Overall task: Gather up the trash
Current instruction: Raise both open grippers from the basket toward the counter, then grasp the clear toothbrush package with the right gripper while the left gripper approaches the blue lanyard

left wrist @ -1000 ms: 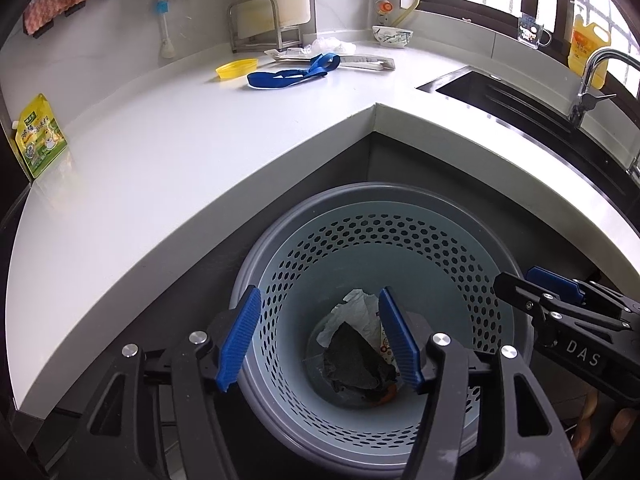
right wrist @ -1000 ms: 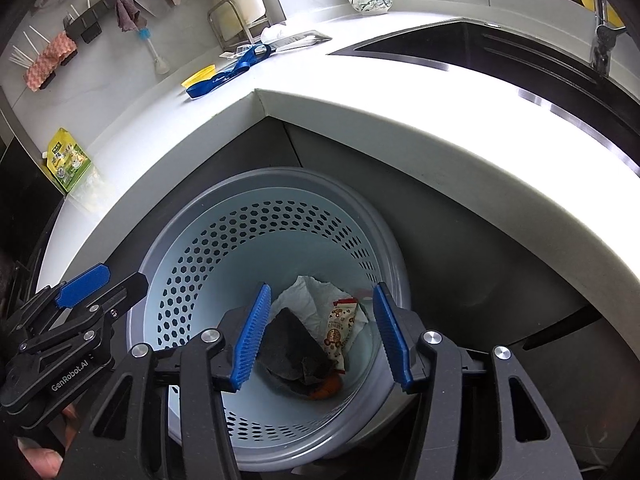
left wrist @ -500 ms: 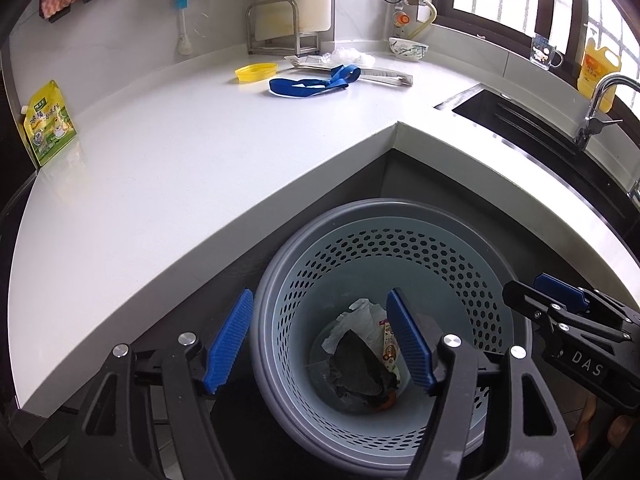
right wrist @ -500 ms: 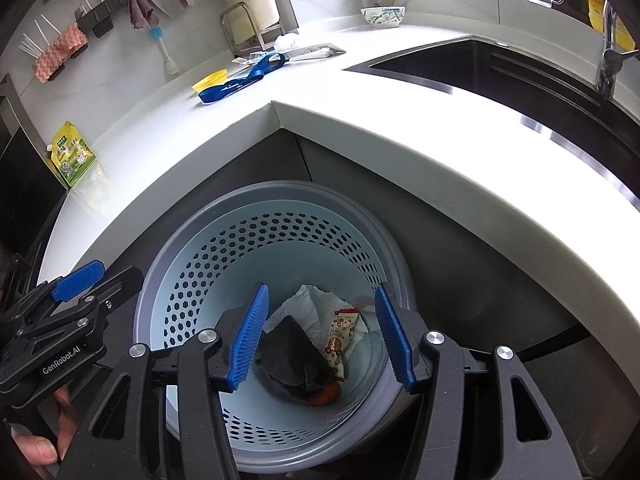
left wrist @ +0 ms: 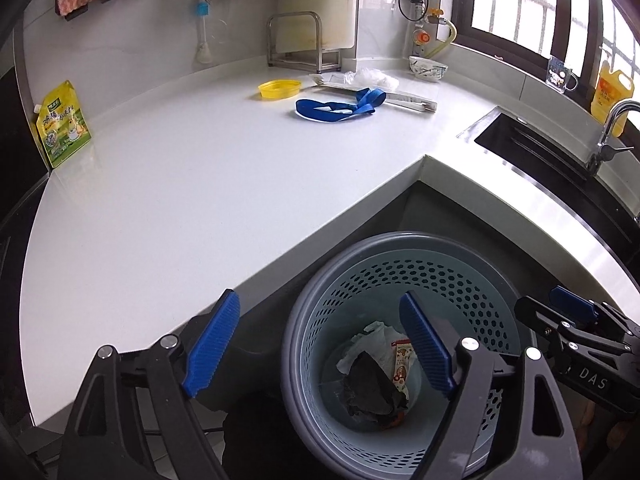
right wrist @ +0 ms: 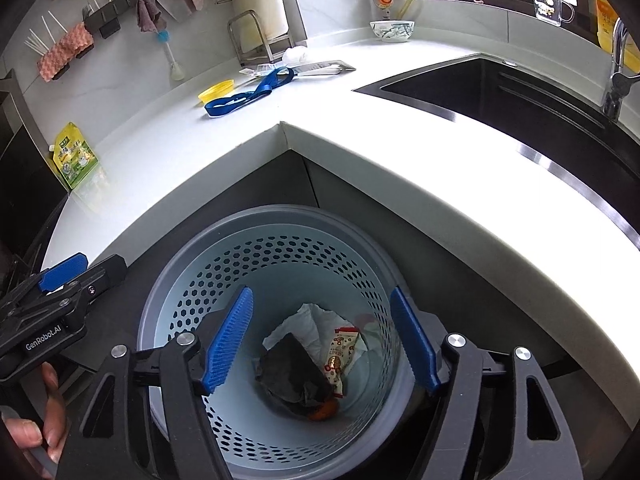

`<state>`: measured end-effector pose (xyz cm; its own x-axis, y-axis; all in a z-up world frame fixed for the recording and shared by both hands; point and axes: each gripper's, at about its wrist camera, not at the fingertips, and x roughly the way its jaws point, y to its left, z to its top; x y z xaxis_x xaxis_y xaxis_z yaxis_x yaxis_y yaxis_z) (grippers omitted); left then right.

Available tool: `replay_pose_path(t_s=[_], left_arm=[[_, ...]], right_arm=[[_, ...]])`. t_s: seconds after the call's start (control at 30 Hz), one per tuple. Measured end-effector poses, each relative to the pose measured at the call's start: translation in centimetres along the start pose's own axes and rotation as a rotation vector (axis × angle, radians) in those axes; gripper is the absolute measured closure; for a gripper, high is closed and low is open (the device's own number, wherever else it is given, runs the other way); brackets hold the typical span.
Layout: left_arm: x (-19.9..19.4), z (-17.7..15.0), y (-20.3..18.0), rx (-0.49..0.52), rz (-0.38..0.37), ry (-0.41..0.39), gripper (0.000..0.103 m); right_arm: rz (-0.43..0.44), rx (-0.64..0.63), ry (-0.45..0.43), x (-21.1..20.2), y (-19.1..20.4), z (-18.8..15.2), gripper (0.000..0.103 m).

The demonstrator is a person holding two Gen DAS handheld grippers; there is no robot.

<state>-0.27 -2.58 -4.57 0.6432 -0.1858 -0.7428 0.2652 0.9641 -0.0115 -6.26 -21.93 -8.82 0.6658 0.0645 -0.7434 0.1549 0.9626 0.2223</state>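
A grey perforated trash basket (left wrist: 304, 312) (right wrist: 160, 300) stands on the floor in the counter's inner corner. At its bottom lie a dark crumpled wrapper (left wrist: 370, 384) (right wrist: 294, 372), white paper (left wrist: 376, 338) (right wrist: 310, 322), a printed snack packet (left wrist: 402, 368) (right wrist: 340, 354) and an orange scrap (right wrist: 322, 413). My left gripper (left wrist: 320, 344) hangs above the basket's left rim, its jaws opening with nothing between them. My right gripper (right wrist: 322, 336) hovers over the basket mouth, its jaws also opening and empty.
On the white counter (left wrist: 180, 200) lie a blue strap (left wrist: 340, 106) (right wrist: 248, 94), a yellow lid (left wrist: 279, 88) (right wrist: 216, 91), clear plastic (left wrist: 370, 77) and a green-yellow pouch (left wrist: 64, 124) (right wrist: 76, 154). Sink (right wrist: 500, 96) and tap (left wrist: 612, 132) at right. A hand (right wrist: 36, 428) holds the left gripper.
Both grippers' jaws have spread wider. The left gripper has risen and pulled back leftward, so the basket sits lower and farther right in its view.
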Motion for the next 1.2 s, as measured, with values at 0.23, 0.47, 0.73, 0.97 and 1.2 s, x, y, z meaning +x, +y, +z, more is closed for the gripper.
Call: replay_pose_path(t_s=[0.23,0.47,0.73,0.97,1.2], left_arm=[[0.3,2.7,0.6,-0.008,0.013,-0.03,0.011],[1.2,7.4,0.5,0.007,0.049,-0.105,0.007],[4.0,13.6,0.6,-0.031,0.096,-0.149,0.006],[8.5,17.2,1.1,-0.086,0.127,-0.11,0.006],[11.8,18.5,1.0,-0.125,0.139,-0.06,0.006]], right_arm=[[-0.028,-0.018,-0.036,0.1,-0.8,2.3,0.032],[-0.029,-0.047,-0.092,0.7,-1.7,7.0,0.029],[-0.029,-0.162,-0.132,2.6,-1.8,15.1,0.027],[0.032,-0.325,-0.082,7.3,-0.5,21.5,0.026],[0.057,-0.501,-0.03,12.7,1.7,25.7,0.026]])
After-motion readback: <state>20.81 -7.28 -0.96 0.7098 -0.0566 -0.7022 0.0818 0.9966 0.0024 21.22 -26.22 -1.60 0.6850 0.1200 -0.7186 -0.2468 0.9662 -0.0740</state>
